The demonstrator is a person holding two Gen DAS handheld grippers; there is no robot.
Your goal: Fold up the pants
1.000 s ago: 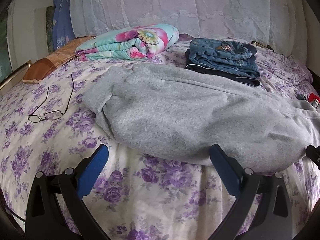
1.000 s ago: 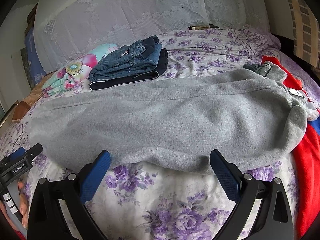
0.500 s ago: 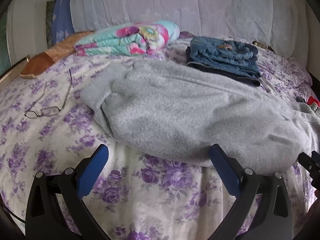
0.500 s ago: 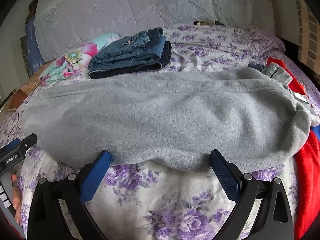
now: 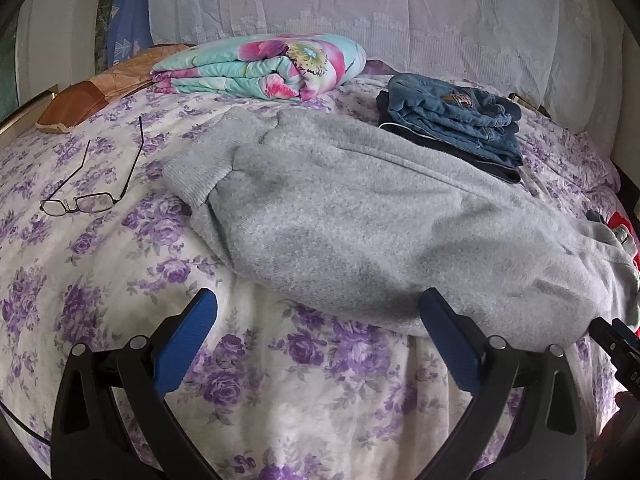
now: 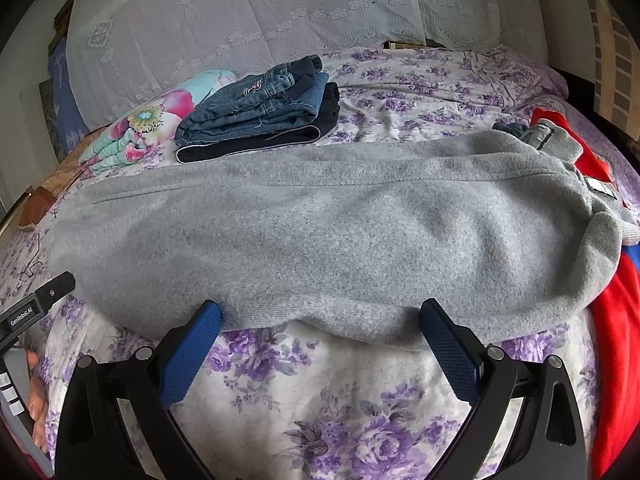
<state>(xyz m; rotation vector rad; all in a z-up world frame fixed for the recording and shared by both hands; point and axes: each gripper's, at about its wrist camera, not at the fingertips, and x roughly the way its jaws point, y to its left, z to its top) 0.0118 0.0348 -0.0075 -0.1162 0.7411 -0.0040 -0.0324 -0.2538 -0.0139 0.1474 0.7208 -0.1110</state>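
Observation:
Grey fleece pants [image 5: 360,216] lie lengthwise across the floral bed, legs folded together, cuffs at the left [image 5: 196,172]. They also fill the right wrist view [image 6: 320,232], waistband at the right [image 6: 600,236]. My left gripper [image 5: 318,312] is open and empty, just in front of the pants' near edge, toward the cuff end. My right gripper [image 6: 320,316] is open and empty, its blue fingertips [image 6: 200,328] at the near edge of the pants, mid-length.
Folded jeans [image 5: 452,120] on dark pants and a rolled floral blanket [image 5: 264,68] lie behind. Eyeglasses [image 5: 88,192] lie left of the cuffs. A red garment [image 6: 616,328] lies at the right. Lace pillows [image 6: 240,12] stand at the headboard.
Both grippers have moved a little closer to the pants' near edge. The left view has shifted slightly right and down. Both stay open.

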